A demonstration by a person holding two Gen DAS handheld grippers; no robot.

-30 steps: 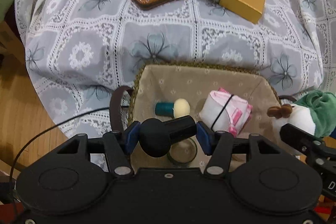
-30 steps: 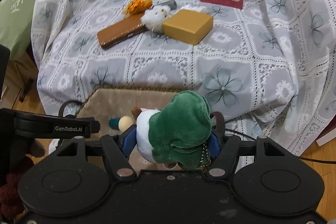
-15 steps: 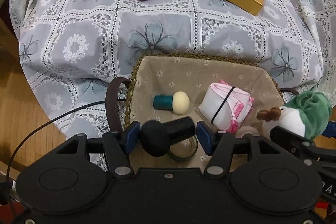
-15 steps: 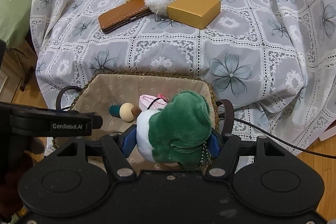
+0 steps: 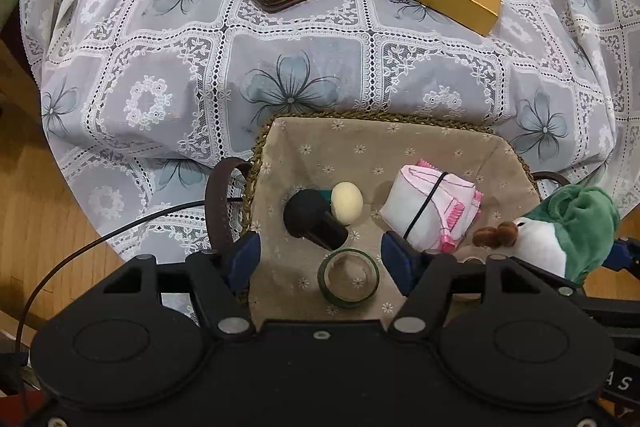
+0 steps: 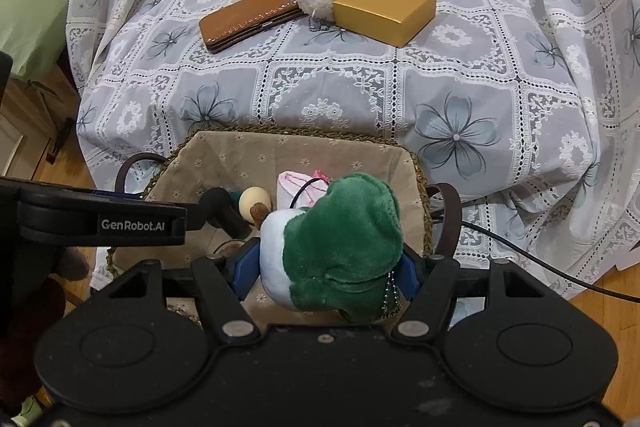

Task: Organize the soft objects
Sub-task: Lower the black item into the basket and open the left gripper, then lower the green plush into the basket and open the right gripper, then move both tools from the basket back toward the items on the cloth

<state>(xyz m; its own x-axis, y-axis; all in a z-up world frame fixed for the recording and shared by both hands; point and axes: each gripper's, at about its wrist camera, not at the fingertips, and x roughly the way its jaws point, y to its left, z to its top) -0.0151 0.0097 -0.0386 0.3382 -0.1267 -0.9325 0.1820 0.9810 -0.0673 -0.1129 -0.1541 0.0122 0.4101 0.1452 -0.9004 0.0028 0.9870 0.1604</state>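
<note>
— Green-and-white plush bird (image 6: pixel 332 247): pinched between the right gripper (image 6: pixel 326 267) fingers, hung over the near right corner of the lined basket (image 6: pixel 224 151).

— And the left gripper (image 5: pixel 320 255)?

— Spread wide, held nothing. Black sponge applicator (image 5: pixel 312 219) lay loose in the basket, touching the cream-tipped applicator (image 5: pixel 346 203), beside the folded pink cloth (image 5: pixel 432 211) and green tape ring (image 5: pixel 348 277).

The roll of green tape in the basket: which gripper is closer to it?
Left. The left gripper, open, hangs directly over the green tape roll. The right gripper, clamping the green plush bird, sits off by the basket's right edge.
</note>
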